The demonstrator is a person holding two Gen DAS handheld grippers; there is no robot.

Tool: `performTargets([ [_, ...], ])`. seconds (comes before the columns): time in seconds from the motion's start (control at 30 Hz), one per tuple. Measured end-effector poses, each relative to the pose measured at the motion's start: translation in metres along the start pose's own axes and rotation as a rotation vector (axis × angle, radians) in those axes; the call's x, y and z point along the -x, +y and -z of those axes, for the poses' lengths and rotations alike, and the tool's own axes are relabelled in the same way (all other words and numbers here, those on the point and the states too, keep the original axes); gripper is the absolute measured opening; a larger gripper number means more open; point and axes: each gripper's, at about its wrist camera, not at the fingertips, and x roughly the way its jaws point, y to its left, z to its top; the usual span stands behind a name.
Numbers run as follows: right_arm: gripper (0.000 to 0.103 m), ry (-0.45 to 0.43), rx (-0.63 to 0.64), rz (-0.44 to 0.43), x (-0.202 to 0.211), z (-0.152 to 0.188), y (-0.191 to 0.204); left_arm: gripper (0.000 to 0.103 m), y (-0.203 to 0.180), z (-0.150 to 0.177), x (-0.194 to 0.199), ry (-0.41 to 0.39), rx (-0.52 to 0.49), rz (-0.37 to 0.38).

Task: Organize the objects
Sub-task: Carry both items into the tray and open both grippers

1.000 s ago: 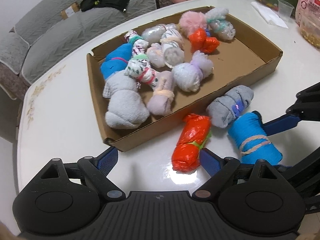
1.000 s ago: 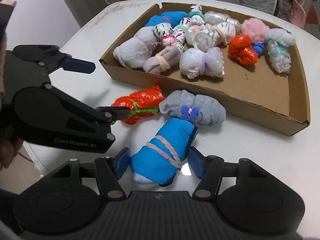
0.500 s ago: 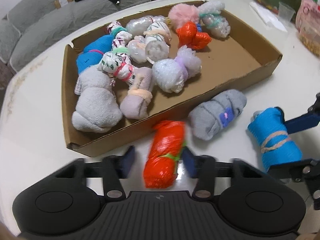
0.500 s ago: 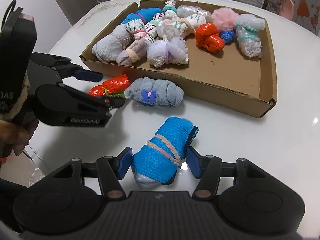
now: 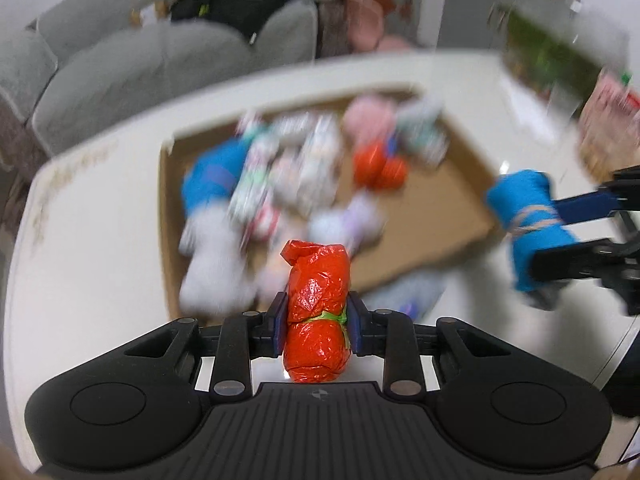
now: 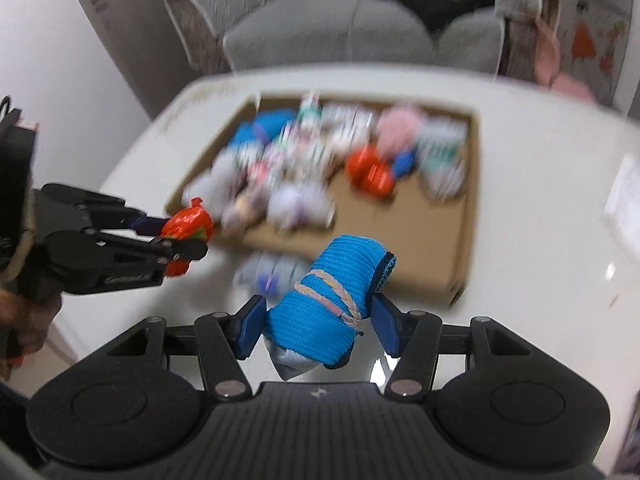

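White tabletop [image 5: 100, 280] fills both of my views, with a grey sofa [image 5: 160, 52] behind it and most of the scene blurred by motion. At the left, my left gripper [image 5: 318, 326] has its blue pads pressed against the sides of an orange bundle [image 5: 318, 312], a crinkled plastic roll tied with a green band, held above the table just in front of a cardboard tray [image 5: 460, 216]. In the tray I see a smeared heap of rolled bundles: blue and white ones on the left, a second orange one [image 6: 370, 172] and a pink one nearer the middle. On the table just in front of the tray's near wall lies a grey roll [image 6: 264, 270]. At the right, my right gripper [image 6: 318, 326] is clamped on a blue roll [image 6: 328, 304] wrapped with a braided band, lifted off the table near the tray's right corner.
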Motion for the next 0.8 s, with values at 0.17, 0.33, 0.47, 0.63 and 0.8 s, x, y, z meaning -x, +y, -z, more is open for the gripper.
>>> performTargets([
  [0.17, 0.053, -0.072, -0.003, 0.047, 0.005, -0.031, -0.025, 0.035, -0.028, -0.039, -0.005, -0.051, 0.024, 0.075],
  [0.33, 0.053, -0.074, 0.016, 0.080, -0.009, -0.047, -0.046, 0.036, -0.056, -0.058, -0.043, -0.032, 0.059, 0.132],
  [0.47, 0.053, -0.046, 0.036, 0.077, -0.028, -0.051, -0.054, 0.036, -0.066, -0.056, -0.078, 0.018, 0.055, 0.132],
  [0.63, 0.053, 0.003, 0.092, 0.043, -0.048, -0.050, -0.049, 0.036, -0.056, -0.048, -0.100, 0.055, 0.009, 0.047],
  [0.8, 0.053, 0.043, 0.150, 0.007, -0.067, -0.055, -0.040, 0.036, -0.038, -0.045, -0.101, 0.054, 0.001, -0.010],
])
